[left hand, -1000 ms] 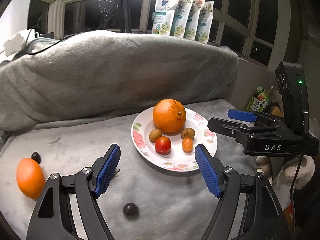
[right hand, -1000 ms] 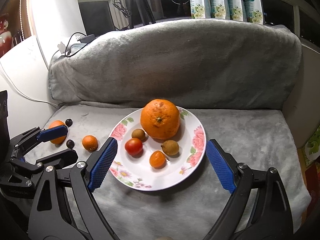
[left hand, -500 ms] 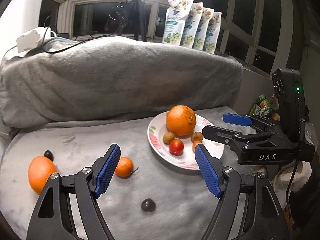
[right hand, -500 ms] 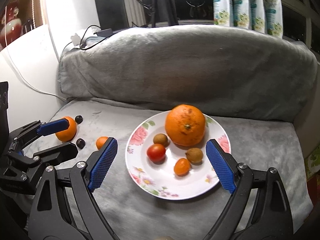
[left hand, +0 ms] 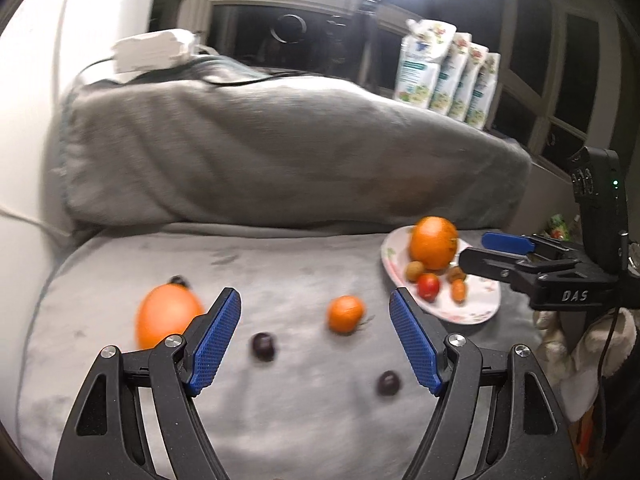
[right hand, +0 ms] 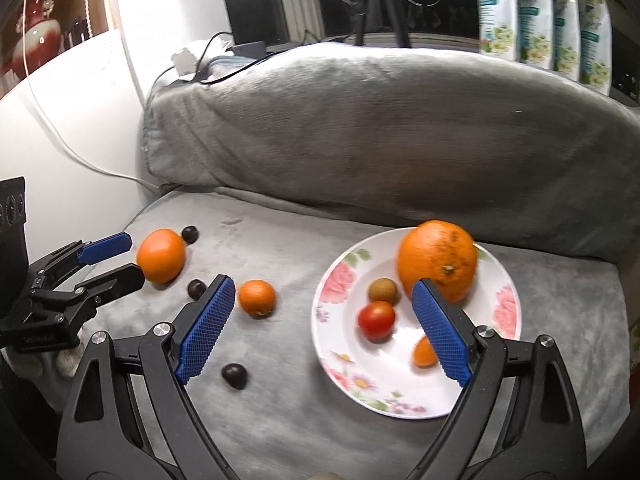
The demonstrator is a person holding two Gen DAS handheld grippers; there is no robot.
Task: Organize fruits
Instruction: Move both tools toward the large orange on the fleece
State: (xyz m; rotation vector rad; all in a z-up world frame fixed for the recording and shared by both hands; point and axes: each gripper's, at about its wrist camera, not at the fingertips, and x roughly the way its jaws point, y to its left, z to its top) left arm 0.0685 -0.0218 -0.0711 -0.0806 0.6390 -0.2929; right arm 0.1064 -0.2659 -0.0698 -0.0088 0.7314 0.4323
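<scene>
A floral white plate (right hand: 412,396) (left hand: 476,312) on the grey blanket holds a large orange (right hand: 438,260), a red tomato (right hand: 376,320), a brown fruit (right hand: 383,290) and a small orange fruit (right hand: 424,351). Loose on the blanket lie a medium orange (left hand: 166,318) (right hand: 161,255), a small mandarin (left hand: 345,314) (right hand: 257,298) and three dark plums (left hand: 263,346) (left hand: 388,383) (right hand: 189,234). My left gripper (left hand: 316,342) is open and empty, above the plums and mandarin. My right gripper (right hand: 320,326) is open and empty, over the plate's left rim.
A bulky grey cushion (right hand: 380,132) rises behind the blanket. Several white pouches (left hand: 448,76) stand on the window sill. A white power adapter (left hand: 150,52) with cables lies on the cushion's left end. A white wall (right hand: 60,128) bounds the left side.
Both grippers have swung left. The loose fruit now sits between my left fingers and the plate has slid to the right in both views. Both stay open.
</scene>
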